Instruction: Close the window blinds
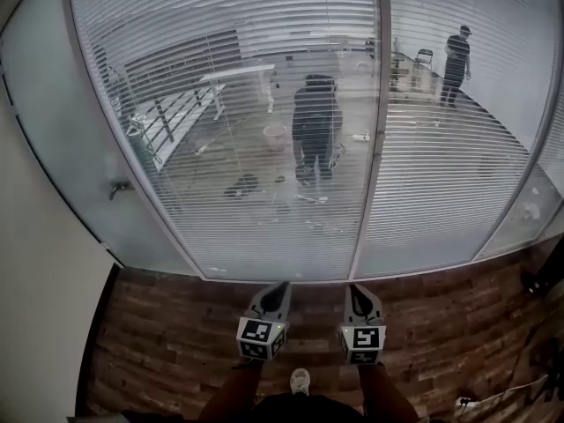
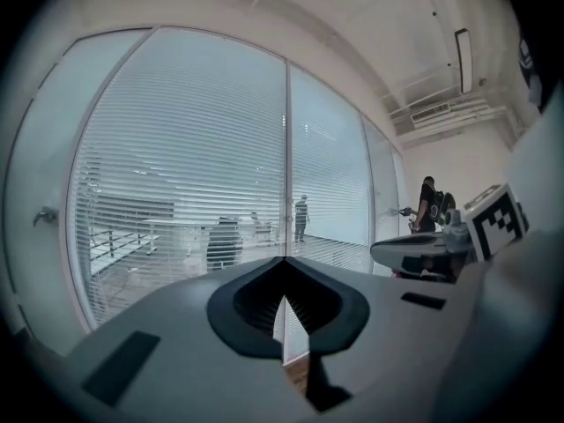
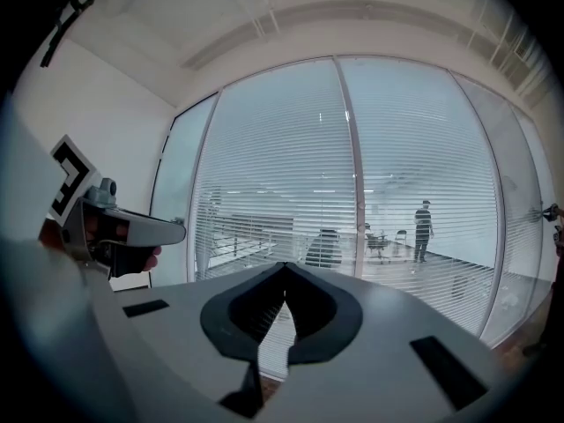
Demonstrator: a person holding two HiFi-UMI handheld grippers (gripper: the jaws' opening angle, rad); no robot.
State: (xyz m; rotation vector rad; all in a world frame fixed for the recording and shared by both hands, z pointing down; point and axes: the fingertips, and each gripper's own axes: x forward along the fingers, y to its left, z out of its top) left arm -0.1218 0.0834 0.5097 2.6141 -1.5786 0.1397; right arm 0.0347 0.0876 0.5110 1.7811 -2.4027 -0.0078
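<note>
Left gripper and right gripper are held side by side, low over the wood floor, both aimed at the window. Both pairs of jaws are together, with nothing between them. The blinds hang down across the glass wall ahead, well apart from the grippers. Their slats are tilted open, so two people show through beyond.
</note>
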